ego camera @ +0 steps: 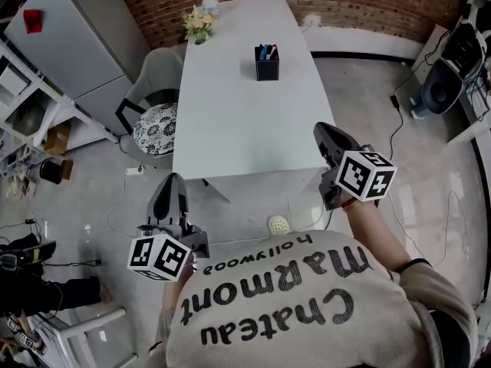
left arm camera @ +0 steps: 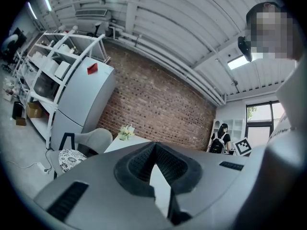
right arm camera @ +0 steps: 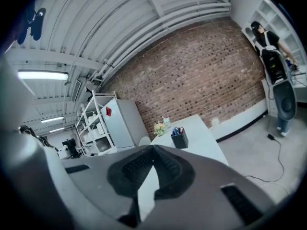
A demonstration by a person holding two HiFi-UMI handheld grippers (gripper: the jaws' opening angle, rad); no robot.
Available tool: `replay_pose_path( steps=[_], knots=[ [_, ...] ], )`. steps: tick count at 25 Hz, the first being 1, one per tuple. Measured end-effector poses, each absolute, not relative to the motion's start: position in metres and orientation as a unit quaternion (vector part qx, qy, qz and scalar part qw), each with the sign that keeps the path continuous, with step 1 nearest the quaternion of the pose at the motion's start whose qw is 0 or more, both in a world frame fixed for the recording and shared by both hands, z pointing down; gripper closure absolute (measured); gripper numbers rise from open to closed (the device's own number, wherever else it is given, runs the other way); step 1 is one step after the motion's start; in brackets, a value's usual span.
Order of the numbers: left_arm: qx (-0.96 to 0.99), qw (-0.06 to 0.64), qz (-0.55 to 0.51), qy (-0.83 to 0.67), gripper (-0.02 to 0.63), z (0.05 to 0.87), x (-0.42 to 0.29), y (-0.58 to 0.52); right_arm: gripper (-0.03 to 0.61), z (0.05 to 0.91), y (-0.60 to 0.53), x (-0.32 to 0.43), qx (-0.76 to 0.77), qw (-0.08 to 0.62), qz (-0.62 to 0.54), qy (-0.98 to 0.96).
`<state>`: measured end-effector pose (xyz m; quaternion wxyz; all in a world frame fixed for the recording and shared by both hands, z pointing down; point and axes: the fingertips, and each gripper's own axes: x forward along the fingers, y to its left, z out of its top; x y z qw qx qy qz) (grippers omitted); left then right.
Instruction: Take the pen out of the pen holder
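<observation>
— Where's the pen I'm after?
— In the black pen holder, which stands toward the far end of the white counter, at your 12 o'clock. Blue and red pens stick up out of it. A small bunch of flowers sits apart, at 10 o'clock from it. Your right tool hangs over the near edge at 5 o'clock from the holder. Your left tool is off the counter at 7 o'clock. Both have jaws together on nothing, well apart from the holder.
— What could go wrong?
— The pens crowd together, so you may pinch two. A slanted pull could also tip the unheld holder. How many pens there are, and how deep they sit, is too small to tell.
</observation>
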<state>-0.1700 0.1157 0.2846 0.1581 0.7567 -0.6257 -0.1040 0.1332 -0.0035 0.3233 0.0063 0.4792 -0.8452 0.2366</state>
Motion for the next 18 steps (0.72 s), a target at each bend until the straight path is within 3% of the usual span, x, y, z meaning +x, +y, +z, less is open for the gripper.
replay_pose_path(
  steps=[11, 18],
  knots=[
    [0.738, 0.137, -0.12, -0.65, 0.612, 0.3, -0.149, 0.017, 0.575, 0.346, -0.115, 0.151, 0.456, 0.002, 0.238, -0.858],
    [0.74, 0.182, -0.097, -0.64, 0.612, 0.336, -0.135, -0.018, 0.575, 0.393, -0.155, 0.155, 0.454, 0.024, 0.277, -0.846]
  ],
)
